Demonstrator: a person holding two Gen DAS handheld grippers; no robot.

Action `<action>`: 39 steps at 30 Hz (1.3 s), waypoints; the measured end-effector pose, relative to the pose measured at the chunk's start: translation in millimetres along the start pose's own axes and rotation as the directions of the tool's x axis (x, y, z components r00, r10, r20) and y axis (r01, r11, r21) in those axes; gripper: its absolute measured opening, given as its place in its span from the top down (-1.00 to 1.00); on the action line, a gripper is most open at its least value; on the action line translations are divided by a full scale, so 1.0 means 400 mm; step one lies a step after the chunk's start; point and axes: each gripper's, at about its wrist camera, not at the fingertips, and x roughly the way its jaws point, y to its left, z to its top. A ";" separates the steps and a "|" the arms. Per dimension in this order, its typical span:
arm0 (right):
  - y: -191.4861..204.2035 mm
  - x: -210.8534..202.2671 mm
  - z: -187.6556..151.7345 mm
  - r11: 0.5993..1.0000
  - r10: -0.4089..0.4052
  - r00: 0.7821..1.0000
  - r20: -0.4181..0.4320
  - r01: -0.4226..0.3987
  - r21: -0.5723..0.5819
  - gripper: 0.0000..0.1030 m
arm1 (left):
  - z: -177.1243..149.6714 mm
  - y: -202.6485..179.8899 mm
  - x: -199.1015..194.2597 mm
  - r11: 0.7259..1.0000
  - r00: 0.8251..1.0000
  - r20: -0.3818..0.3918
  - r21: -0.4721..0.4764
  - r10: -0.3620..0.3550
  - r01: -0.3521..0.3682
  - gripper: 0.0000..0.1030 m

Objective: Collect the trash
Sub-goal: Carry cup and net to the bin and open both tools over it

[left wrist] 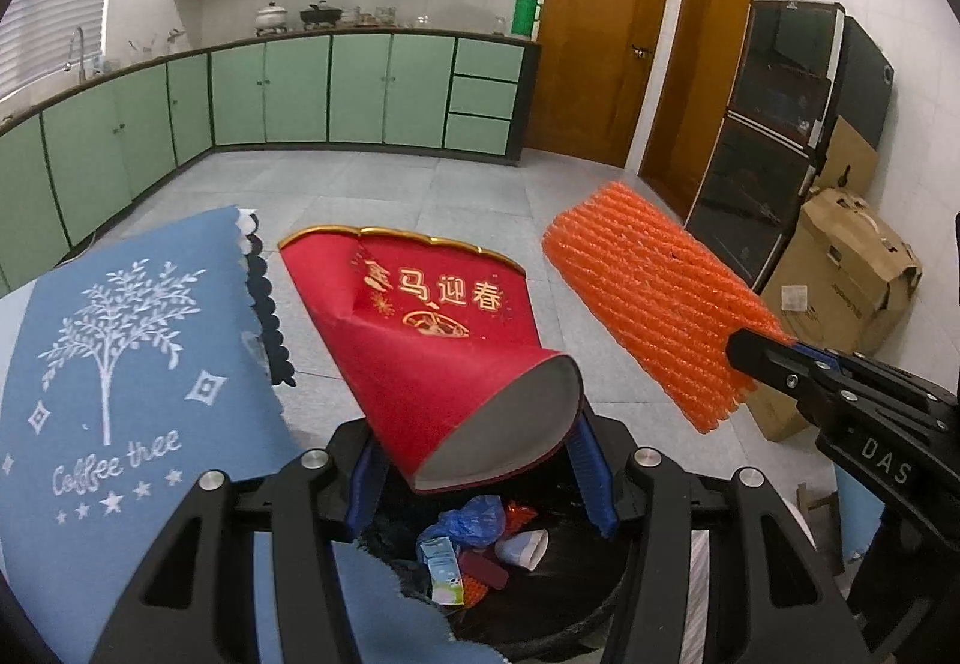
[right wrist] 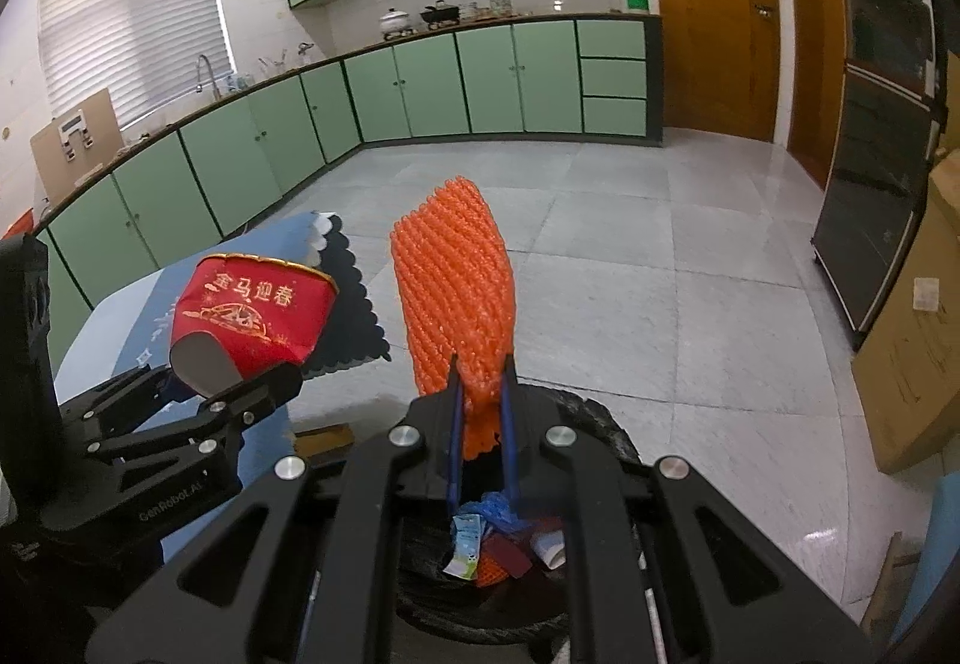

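Both hands are hovering over the bin (left wrist: pixel 540 628) at frame bottom — the left gripper (left wrist: pixel 480 478) is clamping a red paper cup (left wrist: pixel 432 340), half-spread; the right gripper (right wrist: pixel 480 418) is pinching orange foam netting (right wrist: pixel 456 280), nearly closed. Next, judging by this: releasing both.

Cup (left wrist: pixel 420 328): red, gold rim, gold characters, grey-white inside. Foam net (left wrist: pixel 654 298): bright orange, ribbed mesh. Cloth (left wrist: pixel 120 340): blue, white tree print, white stars, scalloped dark edge. Cabinets (left wrist: pixel 300 87): pale green, dark trim. Doors (left wrist: pixel 600 33): brown wood. Floor (right wrist: pixel 660 274): grey tiles.
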 end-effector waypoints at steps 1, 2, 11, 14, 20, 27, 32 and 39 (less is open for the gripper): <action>-0.006 0.002 -0.003 1.000 -0.003 1.000 -0.003 0.003 0.005 0.82 | -0.001 -0.002 0.006 1.000 1.000 -0.004 0.001 -0.003 0.003 -0.03; -0.009 0.004 -0.005 1.000 -0.005 1.000 -0.006 0.005 0.009 0.82 | -0.002 -0.005 0.012 1.000 1.000 -0.009 0.002 -0.004 0.004 -0.03; -0.030 0.035 -0.028 0.999 -0.013 0.999 -0.047 0.015 0.030 0.82 | -0.009 -0.016 0.059 1.000 0.999 -0.047 0.009 -0.010 0.010 -0.03; -0.039 0.045 -0.034 0.999 -0.016 0.998 -0.057 0.018 0.041 0.82 | -0.015 -0.016 0.069 1.000 0.998 -0.055 0.012 -0.009 0.009 -0.03; -0.060 0.061 -0.031 0.998 -0.031 0.998 -0.064 0.034 0.055 0.81 | -0.009 -0.016 0.083 1.000 0.998 -0.060 0.012 -0.011 0.012 -0.04; -0.057 0.090 -0.040 0.997 -0.035 0.995 -0.089 0.041 0.069 0.78 | -0.006 -0.021 0.104 1.000 0.998 -0.067 0.016 -0.020 0.021 -0.05; -0.058 0.106 -0.042 0.995 -0.053 0.993 -0.103 0.061 0.076 0.38 | -0.004 -0.019 0.114 1.000 0.997 -0.072 0.016 -0.024 0.025 -0.41; -0.065 0.104 -0.040 0.993 -0.076 0.992 -0.096 0.084 0.083 -0.35 | 0.003 -0.001 0.102 1.000 0.998 -0.062 -0.006 -0.021 0.021 -0.47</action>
